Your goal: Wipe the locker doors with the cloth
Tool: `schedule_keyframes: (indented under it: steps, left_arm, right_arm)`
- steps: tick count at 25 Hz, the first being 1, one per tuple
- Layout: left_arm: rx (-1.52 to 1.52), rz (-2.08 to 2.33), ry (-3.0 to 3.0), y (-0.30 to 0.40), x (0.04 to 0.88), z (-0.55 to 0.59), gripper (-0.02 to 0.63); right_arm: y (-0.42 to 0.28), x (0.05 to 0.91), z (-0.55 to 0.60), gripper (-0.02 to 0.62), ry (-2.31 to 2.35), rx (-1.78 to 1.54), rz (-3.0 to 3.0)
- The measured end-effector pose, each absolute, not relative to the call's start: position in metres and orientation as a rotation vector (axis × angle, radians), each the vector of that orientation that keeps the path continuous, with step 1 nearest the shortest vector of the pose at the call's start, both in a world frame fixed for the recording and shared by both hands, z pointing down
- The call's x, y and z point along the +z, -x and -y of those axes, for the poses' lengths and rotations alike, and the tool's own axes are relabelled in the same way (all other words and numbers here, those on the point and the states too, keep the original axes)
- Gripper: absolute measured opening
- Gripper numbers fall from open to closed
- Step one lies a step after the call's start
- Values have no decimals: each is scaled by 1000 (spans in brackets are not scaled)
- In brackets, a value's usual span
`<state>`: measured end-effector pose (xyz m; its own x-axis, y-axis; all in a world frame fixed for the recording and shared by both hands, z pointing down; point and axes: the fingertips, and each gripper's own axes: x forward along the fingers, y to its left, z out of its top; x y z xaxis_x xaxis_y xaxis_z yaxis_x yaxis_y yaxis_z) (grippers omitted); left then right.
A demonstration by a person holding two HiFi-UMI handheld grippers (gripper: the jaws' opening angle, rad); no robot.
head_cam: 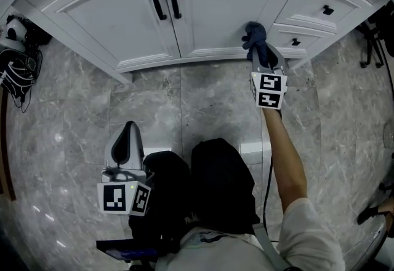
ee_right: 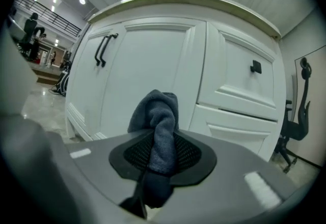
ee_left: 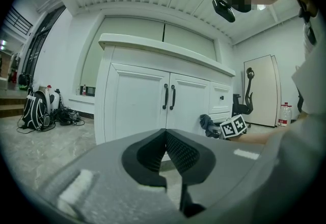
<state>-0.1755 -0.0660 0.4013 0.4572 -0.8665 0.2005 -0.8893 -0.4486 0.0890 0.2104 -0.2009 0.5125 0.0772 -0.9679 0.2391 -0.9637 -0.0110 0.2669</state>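
Observation:
The white locker has two doors (head_cam: 217,5) with black handles (head_cam: 165,0). My right gripper (head_cam: 261,54) is shut on a dark blue-grey cloth (head_cam: 256,37), whose bunched end rests against the lower right corner of the right door. In the right gripper view the cloth (ee_right: 159,126) stands up between the jaws, in front of the right door (ee_right: 147,75). My left gripper (head_cam: 127,140) hangs low over the floor, well away from the locker, jaws shut with nothing between them (ee_left: 165,154). From the left gripper view both doors (ee_left: 153,111) and the right gripper's marker cube (ee_left: 233,126) are visible.
Two white drawers (head_cam: 320,8) with small black knobs sit right of the doors. A backpack and cables (head_cam: 15,60) lie on the grey marble floor at the left. An office chair (ee_right: 298,116) stands at the far right. The person's dark trousers (head_cam: 209,190) fill the lower middle.

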Motion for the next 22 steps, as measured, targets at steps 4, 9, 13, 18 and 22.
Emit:
schedule_keyframes:
  steps: [4,9,13,18,22]
  left_arm:
    - [188,1526,-2527,171,403,67,2]
    - [192,1540,-2522,172,402,66,2]
    - [199,1543,-2520,172,403,64,2]
    - [218,1511,-2524,165,410,63,2]
    - [228,1499,-2528,163,412,64,2]
  right_arm:
    - [-139,516,187,97,-1805,-97,2096]
    - [-49,555,191,98,-1568,-90,2261]
    - [-11,579,211,98,-1519,-19,2299]
    - [2,598,240,98,-1518,38,2288]
    - [-13,615,259,98,-1566,114,2241]
